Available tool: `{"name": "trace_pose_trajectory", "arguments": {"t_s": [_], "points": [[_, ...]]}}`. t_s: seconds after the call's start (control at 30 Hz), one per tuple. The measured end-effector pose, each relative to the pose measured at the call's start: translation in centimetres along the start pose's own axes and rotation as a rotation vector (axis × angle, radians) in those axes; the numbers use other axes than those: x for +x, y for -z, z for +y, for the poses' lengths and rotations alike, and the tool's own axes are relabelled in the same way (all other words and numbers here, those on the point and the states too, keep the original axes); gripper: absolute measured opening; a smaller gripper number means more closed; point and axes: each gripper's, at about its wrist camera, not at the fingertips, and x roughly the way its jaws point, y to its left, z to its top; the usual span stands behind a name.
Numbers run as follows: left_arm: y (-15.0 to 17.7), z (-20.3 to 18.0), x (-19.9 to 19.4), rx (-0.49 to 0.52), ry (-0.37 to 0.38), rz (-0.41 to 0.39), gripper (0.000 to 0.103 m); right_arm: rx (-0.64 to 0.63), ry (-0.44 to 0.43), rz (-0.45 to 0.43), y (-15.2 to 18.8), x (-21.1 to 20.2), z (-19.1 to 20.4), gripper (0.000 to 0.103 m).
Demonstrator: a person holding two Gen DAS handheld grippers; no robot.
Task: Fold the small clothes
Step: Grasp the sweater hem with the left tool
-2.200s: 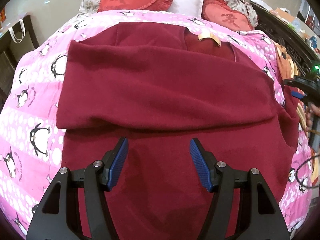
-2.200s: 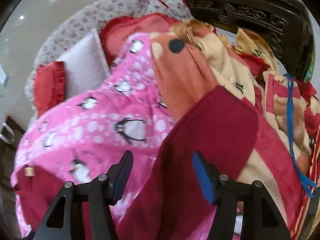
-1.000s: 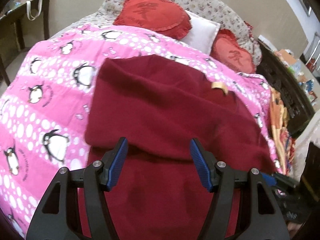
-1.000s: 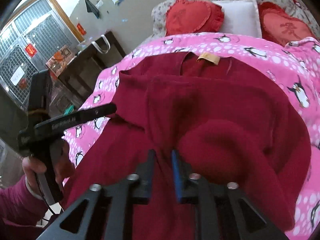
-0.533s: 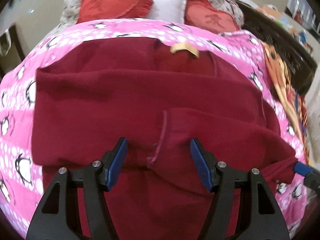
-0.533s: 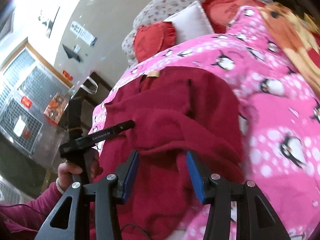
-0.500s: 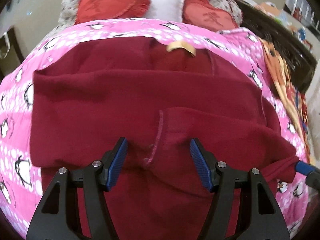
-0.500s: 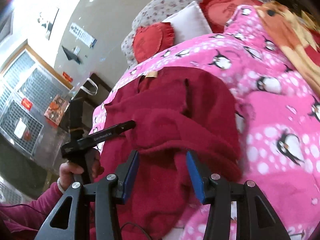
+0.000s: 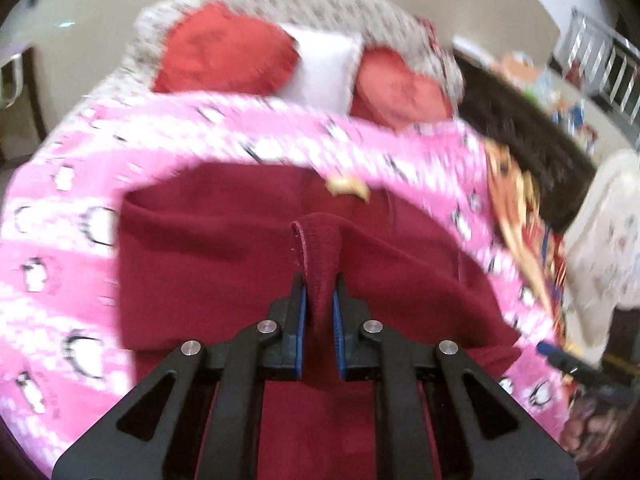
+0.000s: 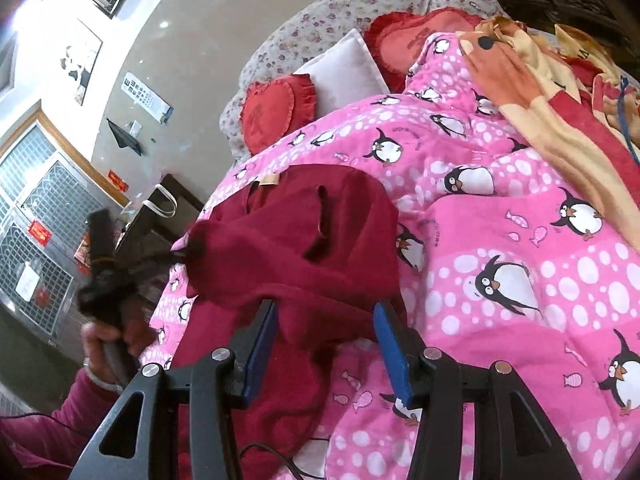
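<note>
- My left claw [image 9: 319, 304] is clamped on a stitched hem of the dark red sweater [image 9: 208, 248]. The cloth stands up between the blue pads in a narrow ridge straight ahead of me.
- The sweater lies on the pink penguin blanket [image 9: 60, 216] that covers the bed. Its tan neck label [image 9: 347, 189] is at the far end, toward the red heart cushions [image 9: 224, 56] and the white pillow [image 9: 324, 68].
- I read the garment's long axis as running away from me, from the near hem up to that label. The pinched edge sits about on the midline.
- From the right wrist view, my right claw [image 10: 325, 344] stands apart over the sweater's [image 10: 296, 248] near edge. Red cloth lies between the blue pads [image 10: 386, 344], and I see no pinch on it.
- In that view the left hand [image 10: 108, 344] and its blurred tool sit at the garment's far left side. The sweater stretches between the two claws.
- The relation that matters is this: the free body of cloth lies ahead and to the left of the held fold. I judge the left claw to be the nearer one for carrying the fold, with the right only steadying its edge.
- The left wrist view is blurred, so I cannot tell how many layers are caught.
</note>
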Motion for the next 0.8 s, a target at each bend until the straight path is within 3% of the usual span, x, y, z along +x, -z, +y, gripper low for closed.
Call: {"name": "trace_pose_trajectory", "arguments": {"t_s": [0.17,0.37,0.67,0.8], "points": [[-1.3,4.7,-5.3,-0.05,-0.089,-0.086,0.01,-0.022,-0.009,0.03,0.2,1.5,1.0,0.048],[-0.9,8.2,-6.8,-0.11,-0.138,-0.093,0.01,-0.083,0.001,0.063,-0.4,4.1,3.3,0.048],[-0.4,6.7,-7.2,-0.076,-0.119,-0.096,0.01,-0.168,0.082,0.014,-5.6,7.2,5.9,0.048],[-1.1,6.1,-6.7,-0.062,-0.119,-0.094,0.01,-0.227,0.117,0.091,-6.9,10.1,6.8,0.048]]}}
